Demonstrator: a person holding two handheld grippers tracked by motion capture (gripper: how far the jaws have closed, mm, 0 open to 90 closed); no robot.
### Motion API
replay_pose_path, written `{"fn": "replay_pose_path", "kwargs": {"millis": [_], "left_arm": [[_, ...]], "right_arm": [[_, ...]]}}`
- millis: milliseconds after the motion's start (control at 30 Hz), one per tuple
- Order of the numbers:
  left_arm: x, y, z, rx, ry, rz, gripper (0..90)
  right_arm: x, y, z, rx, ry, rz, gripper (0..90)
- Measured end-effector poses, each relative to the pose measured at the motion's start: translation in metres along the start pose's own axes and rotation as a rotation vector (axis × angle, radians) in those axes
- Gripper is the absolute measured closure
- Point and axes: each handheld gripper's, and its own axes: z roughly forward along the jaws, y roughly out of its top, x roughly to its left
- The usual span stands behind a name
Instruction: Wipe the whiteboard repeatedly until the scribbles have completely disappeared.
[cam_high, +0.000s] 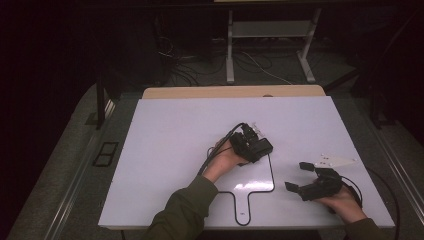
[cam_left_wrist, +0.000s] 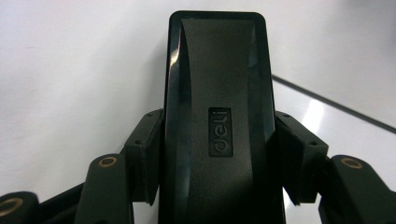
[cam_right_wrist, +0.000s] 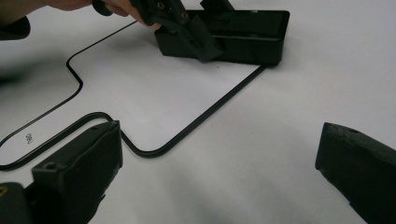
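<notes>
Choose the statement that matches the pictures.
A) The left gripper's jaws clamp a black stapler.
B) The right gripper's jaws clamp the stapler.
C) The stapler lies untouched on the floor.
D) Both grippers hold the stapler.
A: in the left gripper view the left gripper has both jaws pressed against the sides of the black stapler.

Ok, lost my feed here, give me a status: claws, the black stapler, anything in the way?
Left claw shut on the black stapler, flat on the white board. Right claw open, holding nothing. Nothing between them.
</notes>
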Motion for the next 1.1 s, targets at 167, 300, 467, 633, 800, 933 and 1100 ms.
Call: {"fn": "replay_pose_path", "kwargs": {"millis": [167, 300, 467, 633, 800, 933, 1100], "left_arm": [[-0.013, 0.003, 0.003, -0.011, -0.020, 0.028, 39.6], [-0.009, 0.003, 0.004, -0.022, -0.030, 0.014, 39.6], [0.001, 0.005, 0.005, -0.017, -0.007, -0.005, 39.6], [0.010, 0.004, 0.004, -0.017, 0.035, -0.041, 39.6], [0.008, 0.004, 0.003, -0.005, 0.022, -0.048, 39.6], [-0.003, 0.007, 0.005, -0.002, 0.000, 0.012, 39.6], [-0.010, 0.007, 0.005, -0.010, -0.027, 0.034, 39.6]], "right_arm": [[0.000, 0.000, 0.000, 0.001, -0.002, -0.002, 0.0], [0.001, 0.000, 0.000, 0.001, -0.003, 0.000, 0.0], [0.000, 0.000, 0.000, 0.001, -0.002, 0.000, 0.0], [0.000, 0.000, 0.000, -0.003, -0.001, -0.003, 0.0], [0.000, 0.000, 0.000, 0.000, 0.001, -0.001, 0.0], [0.000, 0.000, 0.000, 0.001, -0.001, -0.001, 0.0], [0.001, 0.000, 0.000, 0.000, -0.003, 0.000, 0.0]]}}
